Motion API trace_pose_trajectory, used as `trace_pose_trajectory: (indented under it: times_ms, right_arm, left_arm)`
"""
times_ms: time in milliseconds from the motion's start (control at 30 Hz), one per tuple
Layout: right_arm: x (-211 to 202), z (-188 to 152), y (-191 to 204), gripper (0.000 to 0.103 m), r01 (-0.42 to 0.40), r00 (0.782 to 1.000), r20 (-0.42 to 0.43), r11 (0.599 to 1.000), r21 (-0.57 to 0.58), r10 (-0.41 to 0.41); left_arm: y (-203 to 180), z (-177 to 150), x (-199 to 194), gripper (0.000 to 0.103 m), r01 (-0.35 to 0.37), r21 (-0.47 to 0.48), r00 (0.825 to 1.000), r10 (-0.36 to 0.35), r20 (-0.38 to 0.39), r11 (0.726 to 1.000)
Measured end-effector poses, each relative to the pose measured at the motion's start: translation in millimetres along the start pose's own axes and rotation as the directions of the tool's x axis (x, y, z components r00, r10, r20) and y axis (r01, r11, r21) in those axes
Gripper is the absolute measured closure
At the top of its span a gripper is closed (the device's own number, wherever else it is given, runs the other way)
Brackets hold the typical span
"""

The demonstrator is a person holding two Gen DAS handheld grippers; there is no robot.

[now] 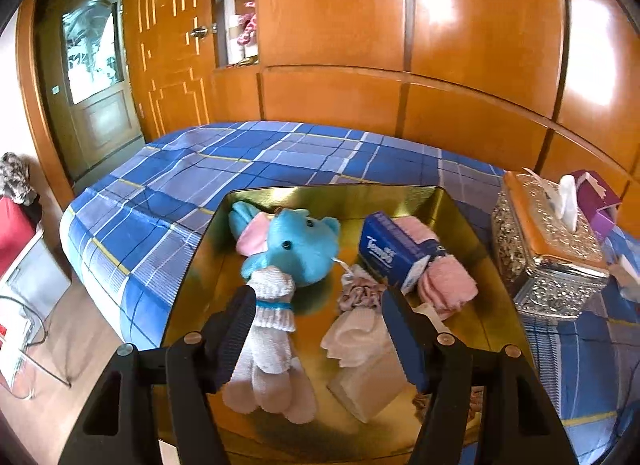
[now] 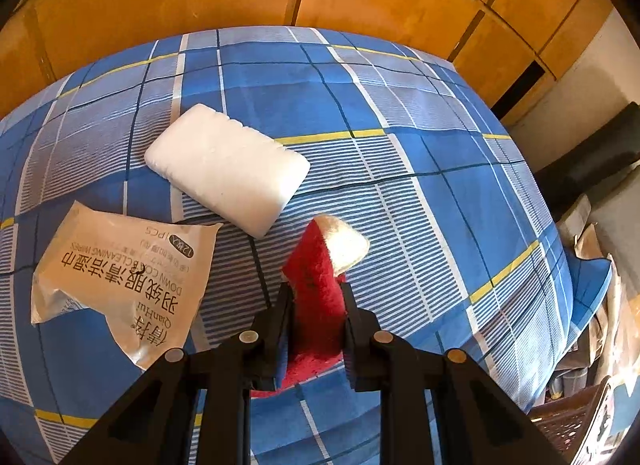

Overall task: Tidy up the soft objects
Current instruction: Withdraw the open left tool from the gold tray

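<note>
Two tools work at once — the right tool [image 2: 314, 297], at lower centre of its view, is clamped narrow on a red plush piece with a cream tip [image 2: 324, 265], lifted over the plaid bed [image 2: 400, 113]. Keeping the pinch low on the dense pile should stop it flopping. The left tool [image 1: 316, 325] hangs wide, holding nothing, over the glossy gold tray [image 1: 452, 209] — fleecy blue elephant [image 1: 298, 243], ribbed white sock [image 1: 272, 329], Tempo tissue pack [image 1: 392, 253] inside.
</note>
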State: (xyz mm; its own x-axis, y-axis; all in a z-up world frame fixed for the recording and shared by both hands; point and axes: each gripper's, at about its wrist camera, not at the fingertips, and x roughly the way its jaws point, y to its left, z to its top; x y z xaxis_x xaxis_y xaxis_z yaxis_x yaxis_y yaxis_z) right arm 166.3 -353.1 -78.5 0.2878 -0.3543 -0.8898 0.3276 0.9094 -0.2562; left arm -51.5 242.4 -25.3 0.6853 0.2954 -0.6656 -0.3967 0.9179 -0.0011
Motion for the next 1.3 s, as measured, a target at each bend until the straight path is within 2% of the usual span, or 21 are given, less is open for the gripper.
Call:
trace_pose_trajectory:
  times_ms: [367,700,833,1033,1133,1300]
  right_arm:
    - [5,2,-11,0.083,-0.033,0.999,-0.004,0.999,0.04,0.034]
    - [7,2,-8,0.08,-0.03,0.999,-0.016,0.998,0.047,0.031]
    - [11,3,-13,0.079,-0.047,0.998,-0.028,0.996,0.076,0.049]
    - [17,5,-30,0.072,-0.099,0.993,-0.046,0.981,0.169,0.108]
    - [17,6,-29,0.073,-0.099,0.993,-0.042,0.982,0.159,0.106]
    - [12,5,-24,0.08,-0.092,0.995,-0.027,0.986,0.14,0.096]
  left_arm:
    - [-24,-4,-8,0.034,0.042,0.077,0.999,-0.043,0.01,0.996]
    - [-55,-14,-16,0.034,0.096,0.176,0.995,-0.098,0.006,0.98]
    - [-67,-17,-18,0.034,0.109,0.211,0.994,-0.113,0.006,0.971]
    - [-81,-16,-21,0.034,0.126,0.245,0.991,-0.131,0.004,0.961]
    - [-88,-14,-21,0.034,0.133,0.265,0.99,-0.139,0.004,0.955]
    - [-98,-13,-21,0.034,0.146,0.29,0.988,-0.152,-0.004,0.946]
